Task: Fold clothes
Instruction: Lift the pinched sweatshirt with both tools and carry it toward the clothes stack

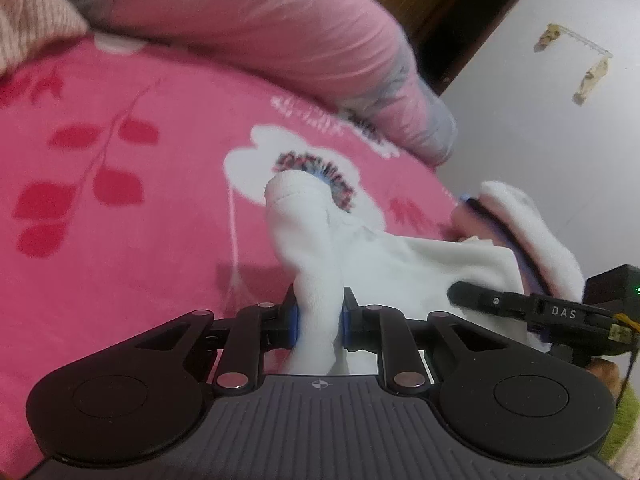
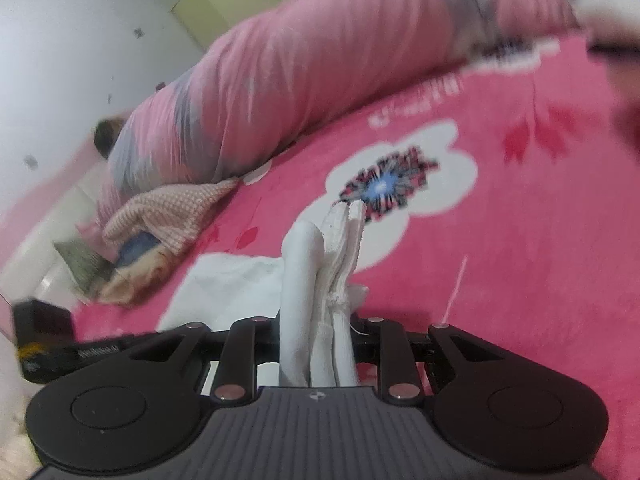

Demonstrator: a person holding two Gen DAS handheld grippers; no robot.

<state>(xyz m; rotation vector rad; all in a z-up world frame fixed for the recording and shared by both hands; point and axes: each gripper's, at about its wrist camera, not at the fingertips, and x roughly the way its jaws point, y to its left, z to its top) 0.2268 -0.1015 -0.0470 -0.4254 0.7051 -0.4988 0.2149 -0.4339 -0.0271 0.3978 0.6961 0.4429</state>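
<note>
Here the white garment [image 1: 400,256], soft, light and limp by its drape, hangs over the pink floral blanket [image 1: 120,200], just in front of its white flower print [image 2: 440,184]; bunched edges look like the surest holds. The left gripper [image 1: 319,322] and the right gripper [image 2: 320,344] each pinch a gathered fold, jaws nearly together.

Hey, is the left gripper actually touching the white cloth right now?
Touching. The left wrist view shows the left gripper with both blue pads pressed against a bunched strip of the white cloth pinched between them.
</note>
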